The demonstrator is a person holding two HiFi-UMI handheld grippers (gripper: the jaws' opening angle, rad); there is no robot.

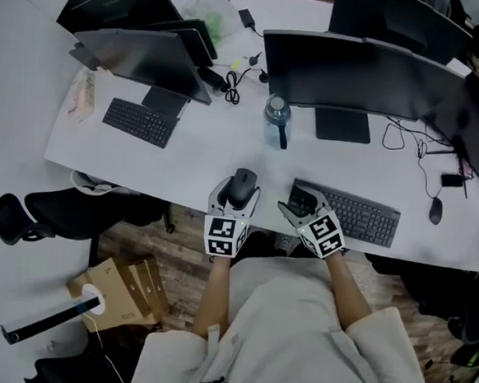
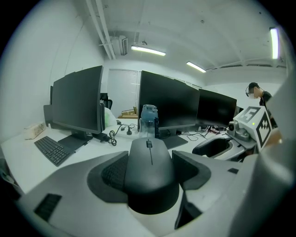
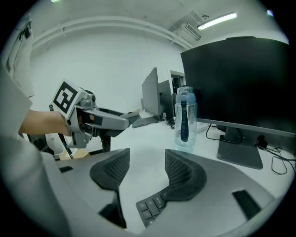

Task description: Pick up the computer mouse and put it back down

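between the left gripper (image 1: 238, 195) jaws sits the mouse (image 2: 150, 171), clenched at its sides; it seems light, hard, slippery. right gripper (image 3: 147, 164) released, empty.

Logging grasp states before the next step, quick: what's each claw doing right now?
Left claw: closed on the black plastic computer mouse.
Right claw: open, empty, above the dark grey keyboard's end.

I see the mouse (image 1: 241, 187) between my left fingers (image 2: 110, 172), the keyboard (image 1: 361, 215) to its right on the surface (image 1: 201, 155), the bottle (image 1: 276, 115) behind both, before the monitor (image 1: 356, 72)
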